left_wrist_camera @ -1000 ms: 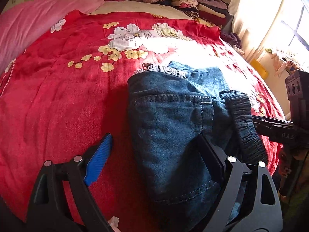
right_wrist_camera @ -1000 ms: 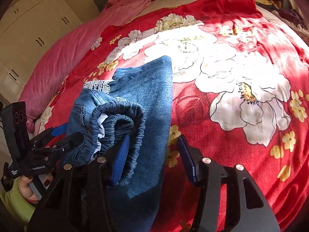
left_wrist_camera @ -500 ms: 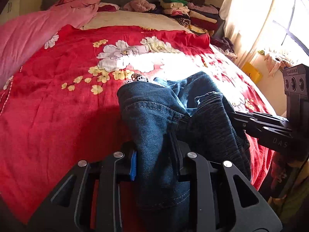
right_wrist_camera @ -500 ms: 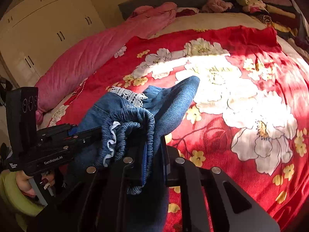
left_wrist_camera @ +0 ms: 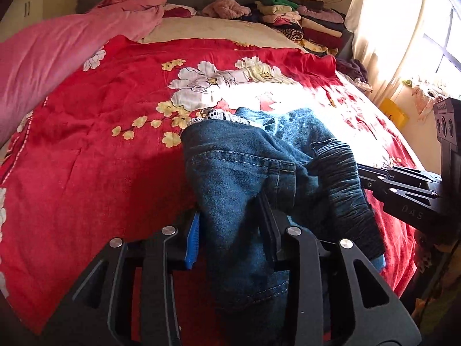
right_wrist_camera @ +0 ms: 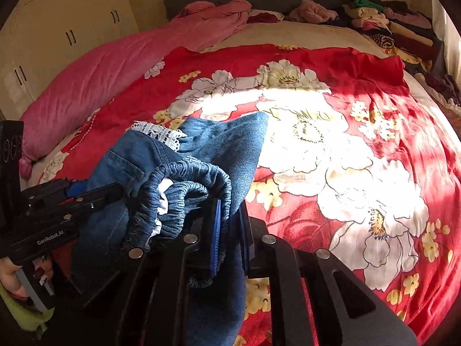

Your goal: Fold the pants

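Note:
Blue denim pants with a white lace trim lie bunched on the red floral bedspread. My left gripper clamps a thick fold of denim beside the back pocket; its jaws are opening slightly, with cloth still pressed between the pads. In the right wrist view the pants are raised at the near end. My right gripper pinches the elastic waistband. Its jaws are easing open with denim still squeezed between them. The left gripper enters from the left, held by a hand.
A pink quilt runs along the bed's left side. Stacked folded clothes sit at the far right by the headboard. A cream wardrobe stands left of the bed, and a curtained window is on the right.
Both grippers went from open to closed on the pants. The waistband end has lifted off the bedspread and bunched up, and both views have tilted up a little.

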Available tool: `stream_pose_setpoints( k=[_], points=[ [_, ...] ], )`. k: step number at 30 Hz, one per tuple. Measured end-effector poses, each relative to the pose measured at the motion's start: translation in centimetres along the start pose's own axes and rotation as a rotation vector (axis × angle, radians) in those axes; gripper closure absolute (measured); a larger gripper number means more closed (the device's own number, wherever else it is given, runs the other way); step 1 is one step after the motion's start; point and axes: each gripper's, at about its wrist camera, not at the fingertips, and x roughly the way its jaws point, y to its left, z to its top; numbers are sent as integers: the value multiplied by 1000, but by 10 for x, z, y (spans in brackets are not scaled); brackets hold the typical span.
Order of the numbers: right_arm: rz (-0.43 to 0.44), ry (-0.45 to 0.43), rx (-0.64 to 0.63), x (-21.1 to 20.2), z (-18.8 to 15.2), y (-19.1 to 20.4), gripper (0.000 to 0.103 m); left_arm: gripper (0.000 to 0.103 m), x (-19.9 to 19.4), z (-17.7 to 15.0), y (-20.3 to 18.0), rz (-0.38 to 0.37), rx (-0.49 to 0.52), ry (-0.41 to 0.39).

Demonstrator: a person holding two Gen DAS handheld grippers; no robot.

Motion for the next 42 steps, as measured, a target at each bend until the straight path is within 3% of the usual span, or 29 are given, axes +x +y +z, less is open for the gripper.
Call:
stream_pose_setpoints(
  k=[5, 8, 12, 14, 18, 20, 23, 24, 25, 26, 29, 35, 42],
  points=[
    [-43, 40, 41, 12, -7, -14, 72, 65, 2, -2, 1, 17, 0, 8],
    [-40, 48, 60, 13, -8, -17, 69, 64, 3, -3, 1, 20, -7, 13],
    [-24, 27, 64, 4, -7, -13, 67, 61, 1, -3, 1, 27, -6, 11],
    [-20, 10, 68, -3, -6, -13, 57, 59, -2, -3, 2, 28, -8, 10],
    [-16, -26, 74, -17, -3, -12, 55, 53, -8, -2, 3, 29, -14, 2],
    [-19, -51, 79, -27, -2, -12, 39, 49, -14, -1, 2, 31, -14, -7],
    [-29, -92, 70, -44, -1, -9, 33, 37, -24, 1, 0, 35, -13, -27],
    [-37, -99, 67, -49, -1, -8, 27, 30, -28, 2, 0, 36, -14, -36],
    [-44, -114, 65, -55, -1, -7, 13, 27, -32, 2, -1, 39, -16, -48],
    [-47, -128, 62, -60, -1, -6, 10, 19, -38, 3, -1, 44, -17, -63],
    [-55, -156, 54, -75, -4, -3, 5, 10, -54, 3, -2, 55, -18, -103],
    [-28, -232, 42, -107, -19, 7, 5, 10, -81, -5, -1, 67, -26, -125],
    [-57, -287, 8, -137, -38, 23, 5, 10, -94, -32, -5, 83, -18, -111]
  ],
)
